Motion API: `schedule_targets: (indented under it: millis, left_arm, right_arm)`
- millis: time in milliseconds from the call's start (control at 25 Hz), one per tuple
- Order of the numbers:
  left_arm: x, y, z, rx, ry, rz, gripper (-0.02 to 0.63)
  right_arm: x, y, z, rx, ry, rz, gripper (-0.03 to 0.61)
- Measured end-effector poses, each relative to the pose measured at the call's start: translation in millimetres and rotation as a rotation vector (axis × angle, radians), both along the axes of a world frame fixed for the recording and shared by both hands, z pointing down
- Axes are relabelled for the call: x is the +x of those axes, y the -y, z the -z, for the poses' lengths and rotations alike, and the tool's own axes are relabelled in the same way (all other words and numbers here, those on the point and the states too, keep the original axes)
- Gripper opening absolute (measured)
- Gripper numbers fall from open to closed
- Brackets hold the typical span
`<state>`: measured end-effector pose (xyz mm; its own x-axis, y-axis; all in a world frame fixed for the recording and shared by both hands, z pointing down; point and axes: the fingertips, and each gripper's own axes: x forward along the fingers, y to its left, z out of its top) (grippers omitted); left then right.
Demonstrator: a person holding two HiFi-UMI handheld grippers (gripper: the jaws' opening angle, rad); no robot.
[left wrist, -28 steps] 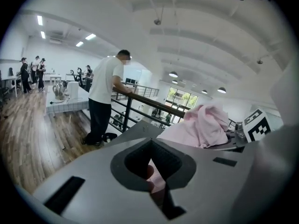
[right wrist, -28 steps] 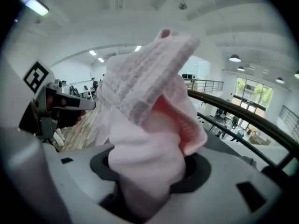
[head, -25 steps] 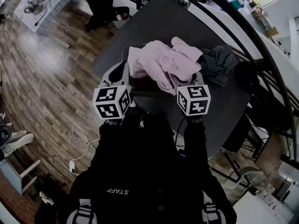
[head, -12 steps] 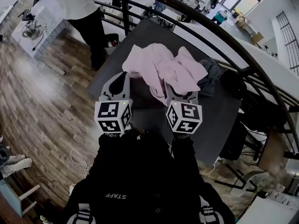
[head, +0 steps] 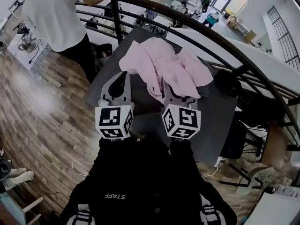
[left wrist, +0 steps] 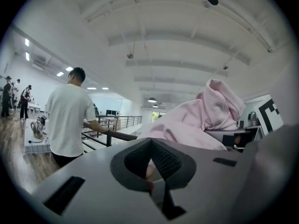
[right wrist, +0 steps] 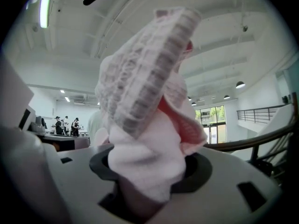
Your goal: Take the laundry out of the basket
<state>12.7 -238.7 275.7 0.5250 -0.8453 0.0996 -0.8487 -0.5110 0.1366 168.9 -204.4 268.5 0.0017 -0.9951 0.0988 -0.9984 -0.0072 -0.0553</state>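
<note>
In the right tool (head: 169, 84), pink garment (head: 176, 67) sits clamped (jaws half-apart).

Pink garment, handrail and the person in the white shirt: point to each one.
pink garment (head: 173, 71), head view, bunched middle.
handrail (left wrist: 122, 135), left gripper view, top bar.
person (head: 51, 18), head view, shirt back.

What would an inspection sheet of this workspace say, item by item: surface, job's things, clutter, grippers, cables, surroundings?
Surface: dark table, bare at its near right part.
Job's things: pink garment held up above the table; basket cannot be made out.
Clutter: dark cloth right of the garment, mostly hidden.
Grippers: left gripper shut on the garment's left edge; right gripper shut on a thick bunch of it.
Cables: white cable on the floor.
Surroundings: wooden floor; curved black railing; person in a white shirt at the railing.
</note>
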Motion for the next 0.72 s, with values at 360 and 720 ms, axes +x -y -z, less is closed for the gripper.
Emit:
schedule_targets:
  millis: [360, 720]
  left_arm:
    - [10.2, -1.9, 22.2, 0.077, 0.01, 0.009, -0.003]
    - [14.9, -1.6, 22.9, 0.084, 0.021, 0.005, -0.003]
  right_arm:
    - [6.7, -6.6, 24.8, 0.079, -0.055, -0.042, 0.286]
    - [16.1, -10.9, 28.4, 0.1, -0.076, -0.066, 0.287]
